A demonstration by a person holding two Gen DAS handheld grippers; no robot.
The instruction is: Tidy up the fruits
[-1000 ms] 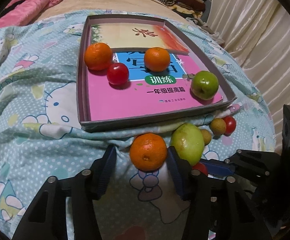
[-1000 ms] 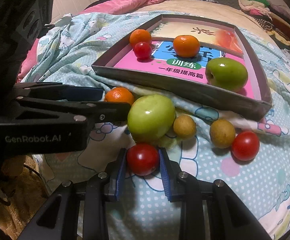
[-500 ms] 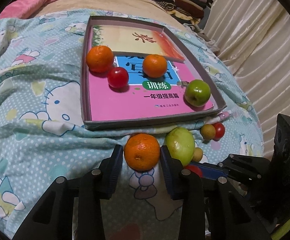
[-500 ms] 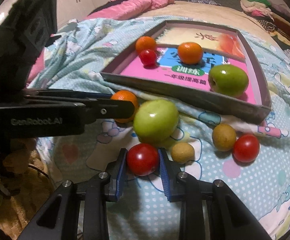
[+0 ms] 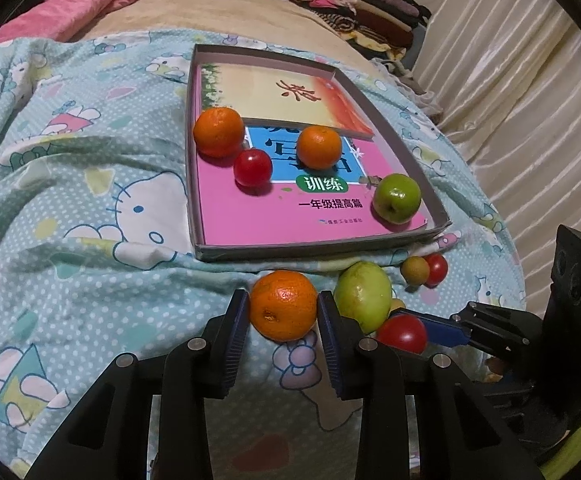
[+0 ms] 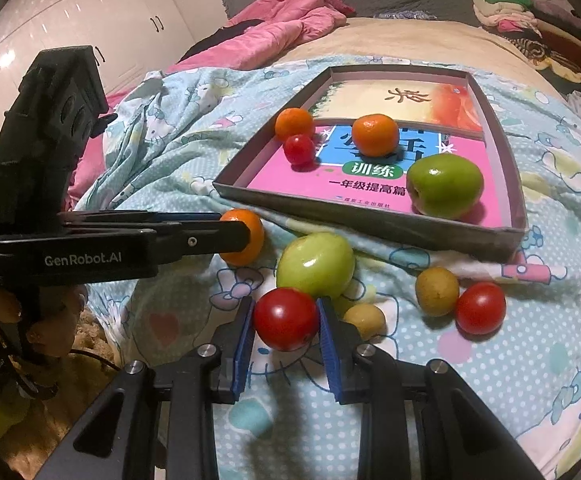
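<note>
While its two blue ribbed pads press against either side of a round, dimpled orange (image 5: 283, 305), the left gripper (image 5: 283, 320) is closed on that fruit just in front of the near wall of a shallow grey cardboard tray (image 5: 314, 246). The right gripper (image 6: 286, 334) is likewise clamped, its blue pads squeezing a smooth, glossy red tomato (image 6: 286, 318) that sits beside a large pale green apple (image 6: 316, 265) on the bed. Near them lie two small tan, matte round fruits (image 6: 437, 291) (image 6: 365, 320) and a second shiny tomato (image 6: 480, 308). All rest on a soft, rumpled light-blue bedsheet (image 5: 90, 216) with white dots and cartoon cats. Inside the tray, on a glossy pink book cover, sit two more oranges (image 5: 218, 132) (image 5: 319, 147), a small red tomato (image 5: 252, 167) and a green apple (image 5: 396, 198) by the right wall. Beyond are a crumpled pink quilt (image 6: 290, 20) and folded clothes (image 5: 350, 4).
</note>
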